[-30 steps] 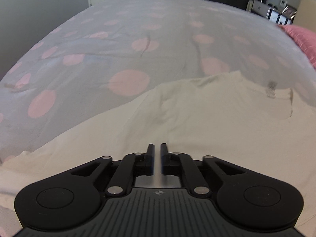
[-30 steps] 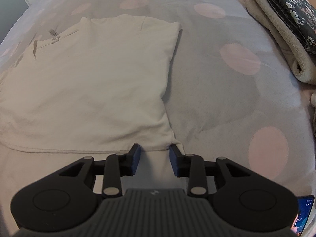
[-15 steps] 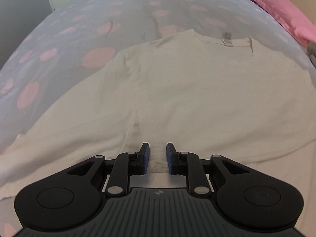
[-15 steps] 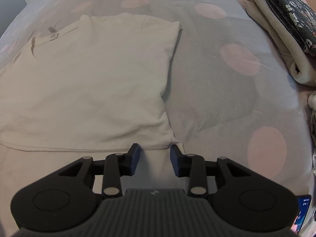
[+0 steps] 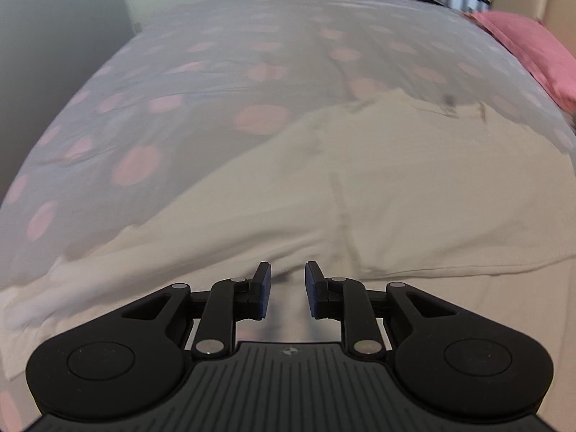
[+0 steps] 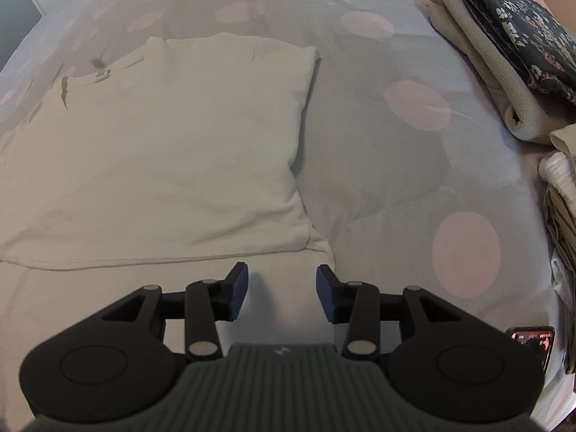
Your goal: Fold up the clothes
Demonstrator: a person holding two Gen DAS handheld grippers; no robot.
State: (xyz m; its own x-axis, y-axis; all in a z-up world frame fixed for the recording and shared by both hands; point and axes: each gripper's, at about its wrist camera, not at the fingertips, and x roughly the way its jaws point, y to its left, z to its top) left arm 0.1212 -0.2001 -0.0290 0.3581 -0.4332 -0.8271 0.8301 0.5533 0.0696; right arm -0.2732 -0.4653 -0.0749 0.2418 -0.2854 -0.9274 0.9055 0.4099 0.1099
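A cream long-sleeved shirt (image 5: 414,198) lies flat on the bed, its neck label towards the far side. Its right side is folded inward, leaving a straight edge (image 6: 298,136). One sleeve (image 5: 118,262) trails out to the lower left. My left gripper (image 5: 287,280) hovers over the shirt's near edge where the sleeve joins; its jaws are opening with nothing between the pads. My right gripper (image 6: 282,284) hangs above the shirt's lower right corner, its jaws also opening and empty, the cloth lying below them.
The bed cover (image 6: 396,165) is grey with pink dots. A stack of folded clothes (image 6: 504,46) sits at the right edge, with more piled cloth (image 6: 561,223) below it and a phone (image 6: 532,342) nearby. A pink pillow (image 5: 532,50) lies at the far right.
My left gripper swung over the shirt and then back left towards the sleeve, and its jaws went from almost shut to apart. The right gripper stayed in place and its jaws widened.
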